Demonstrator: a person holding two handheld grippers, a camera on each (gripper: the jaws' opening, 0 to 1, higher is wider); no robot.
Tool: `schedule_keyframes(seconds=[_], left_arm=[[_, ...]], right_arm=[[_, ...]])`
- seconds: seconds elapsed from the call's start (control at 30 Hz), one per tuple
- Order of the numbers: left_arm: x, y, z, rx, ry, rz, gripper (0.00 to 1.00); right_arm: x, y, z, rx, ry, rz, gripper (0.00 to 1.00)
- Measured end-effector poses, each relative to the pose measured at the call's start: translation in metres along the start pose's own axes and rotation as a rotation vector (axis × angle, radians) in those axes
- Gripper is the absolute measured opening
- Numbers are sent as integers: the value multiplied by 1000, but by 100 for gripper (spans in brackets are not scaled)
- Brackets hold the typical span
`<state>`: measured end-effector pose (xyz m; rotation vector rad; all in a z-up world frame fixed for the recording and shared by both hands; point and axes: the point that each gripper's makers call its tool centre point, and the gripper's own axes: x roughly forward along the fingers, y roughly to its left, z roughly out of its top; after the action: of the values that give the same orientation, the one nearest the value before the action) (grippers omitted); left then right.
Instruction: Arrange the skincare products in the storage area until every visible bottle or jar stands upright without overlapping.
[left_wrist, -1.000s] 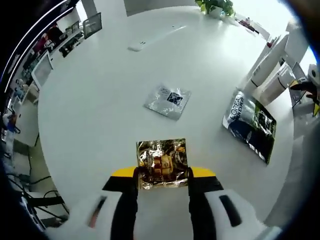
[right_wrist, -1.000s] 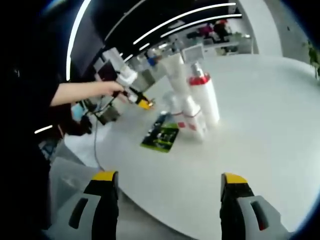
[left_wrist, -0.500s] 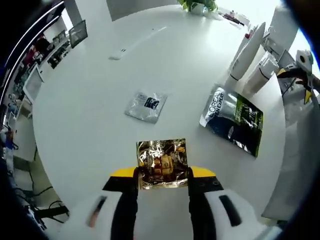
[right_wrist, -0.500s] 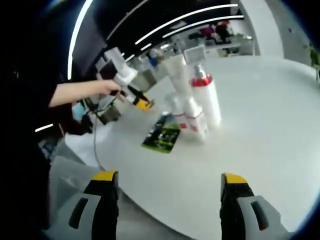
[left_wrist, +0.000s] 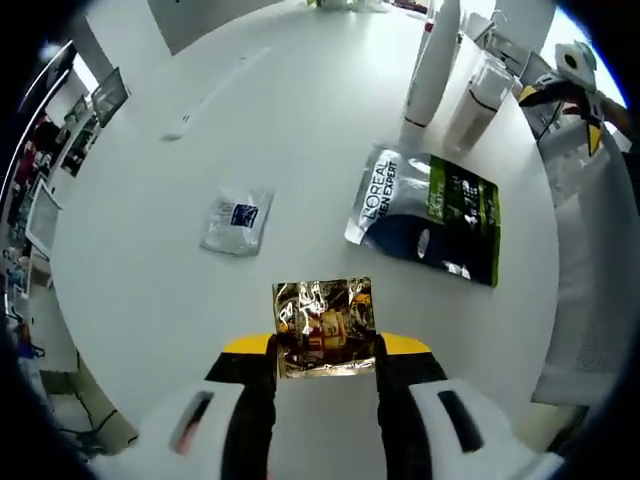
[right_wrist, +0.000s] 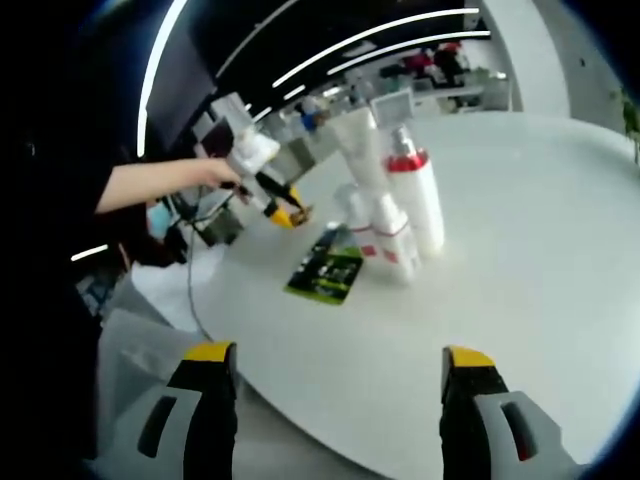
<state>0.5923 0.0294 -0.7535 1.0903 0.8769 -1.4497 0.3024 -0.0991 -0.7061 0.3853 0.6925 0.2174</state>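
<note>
Foil sachet (left_wrist: 323, 325) sits pinched in the left gripper (left_wrist: 325, 352): light, crinkly, probably slippery, best held by its edge. Right gripper (right_wrist: 339, 372) gapes empty.

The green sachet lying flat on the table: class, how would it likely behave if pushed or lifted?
The green sachet lies flat and looks like glossy foil, so it would probably slide on the table rather than roll or tip. Its creased surface suggests it is floppy and would likely sag if lifted by one edge.
</note>
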Motion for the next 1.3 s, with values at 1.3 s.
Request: schedule_keyframes(seconds=[1.3], left_arm=[[37, -15, -2, 285, 73, -106, 38]], right_arm=[[0, -2, -3, 7, 14, -5, 87]])
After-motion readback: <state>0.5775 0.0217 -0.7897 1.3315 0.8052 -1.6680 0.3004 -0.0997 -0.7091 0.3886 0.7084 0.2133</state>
